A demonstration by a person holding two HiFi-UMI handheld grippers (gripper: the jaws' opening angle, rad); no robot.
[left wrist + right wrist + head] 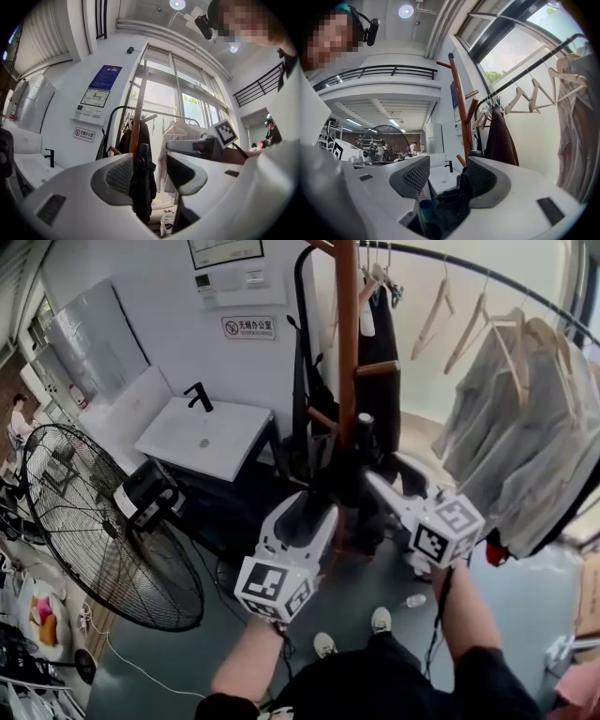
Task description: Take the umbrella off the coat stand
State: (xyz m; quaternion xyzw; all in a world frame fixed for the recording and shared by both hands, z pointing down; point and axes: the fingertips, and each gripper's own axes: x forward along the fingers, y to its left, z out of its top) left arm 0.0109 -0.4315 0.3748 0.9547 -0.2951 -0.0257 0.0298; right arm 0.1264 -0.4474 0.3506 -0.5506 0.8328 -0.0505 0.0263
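1. Forearms, both bare, are stretching forward from the near edge of the head view. The left forearm (248,662) and the right forearm (464,610) are angling inward toward the coat stand (347,334).
2. Both tools are pointing level. The left tongs (323,491) and the right tongs (370,476) are closing in on the stand's lower part from either side.
3. The umbrella (363,442) is hanging folded against the pole, a slim black bundle of soft, creased fabric.
4. In the left gripper view the left tongs (150,174) are standing apart, their ribbed dark pads (119,176) framing the umbrella (140,180). It is sitting close by the left pad, but contact cannot be told.
5. In the right gripper view the right tongs (447,177) are gaping wide. The umbrella's crumpled cloth (454,199) is lying between them, bunching against the right pad and clear of the left one.
6. The stand is showing as a smooth reddish-brown wooden pole with short upward-slanting pegs. The tools' shells are glossy white, each carrying a marker cube (274,587) with black-and-white squares.
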